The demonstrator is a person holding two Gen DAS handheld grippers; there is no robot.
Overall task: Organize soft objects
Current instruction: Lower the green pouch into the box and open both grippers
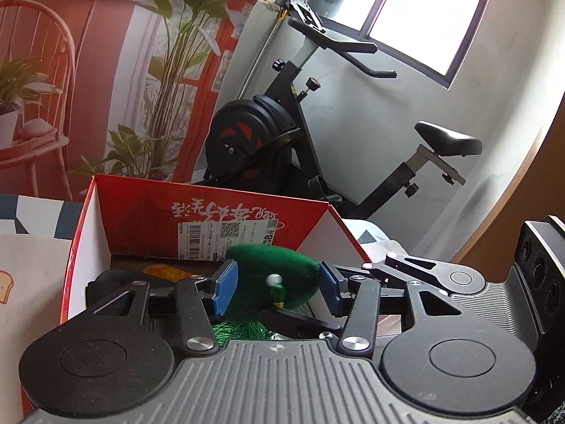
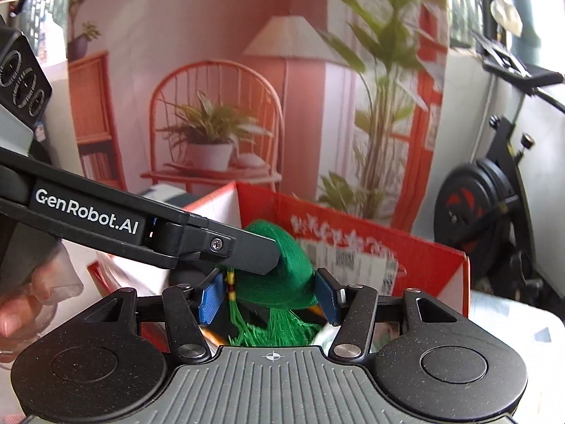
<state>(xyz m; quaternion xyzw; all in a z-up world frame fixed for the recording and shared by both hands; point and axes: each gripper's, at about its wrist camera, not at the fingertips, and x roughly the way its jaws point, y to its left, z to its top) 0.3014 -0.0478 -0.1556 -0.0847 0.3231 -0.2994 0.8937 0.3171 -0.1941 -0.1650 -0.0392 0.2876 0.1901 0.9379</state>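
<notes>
There are two grippers: the left gripper [image 1: 279, 288] and the right gripper [image 2: 270, 295]. Each one has two blue pads [image 1: 226, 288] (so four pads in all). There is one green tassel [image 1: 279, 275] with one small white bead [image 1: 273, 278] on it. There is one red box [image 1: 141, 212], and it has one white label [image 1: 226, 235]. Behind it stands one black exercise bike [image 1: 282, 130] with one seat [image 1: 446, 139]. One window [image 1: 434, 10] lets in light.

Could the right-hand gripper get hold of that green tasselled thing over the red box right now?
Probably yes. The green tasselled ornament already sits between the right gripper's spread blue pads, above the red box. The left gripper's finger crosses close beside it, which might crowd the grip.
</notes>
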